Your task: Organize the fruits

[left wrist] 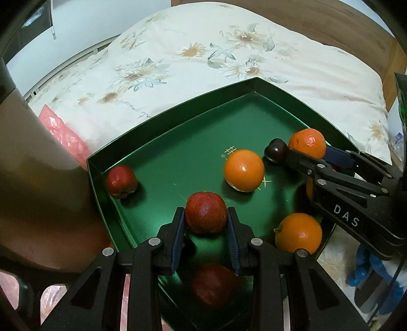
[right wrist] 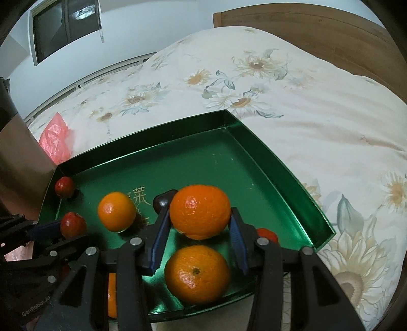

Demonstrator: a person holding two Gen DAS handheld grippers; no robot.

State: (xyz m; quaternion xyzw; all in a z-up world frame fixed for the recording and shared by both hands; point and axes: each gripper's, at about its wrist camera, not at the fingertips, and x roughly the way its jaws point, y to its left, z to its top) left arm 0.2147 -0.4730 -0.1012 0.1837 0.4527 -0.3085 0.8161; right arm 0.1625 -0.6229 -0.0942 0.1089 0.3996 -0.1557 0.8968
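A green tray (left wrist: 157, 142) lies on the bed with several fruits in it. My left gripper (left wrist: 206, 216) is shut on a red apple (left wrist: 206, 212), held just above the tray floor; another red apple (left wrist: 213, 285) lies under it and a third (left wrist: 121, 181) sits in the left corner. My right gripper (right wrist: 199, 221) is shut on an orange (right wrist: 199, 211), above a second orange (right wrist: 197, 273). A third orange (right wrist: 116, 211) and a dark round fruit (right wrist: 162, 201) rest mid-tray. The left wrist view shows the right gripper (left wrist: 309, 152) at the tray's right side.
The tray sits on a cream flowered quilt (left wrist: 203, 51). A pink plastic bag (left wrist: 63, 135) lies left of the tray, beside a brown upright shape (left wrist: 25, 165). A wooden headboard (right wrist: 305, 23) stands behind. A small red fruit (right wrist: 267, 235) sits near the tray's right wall.
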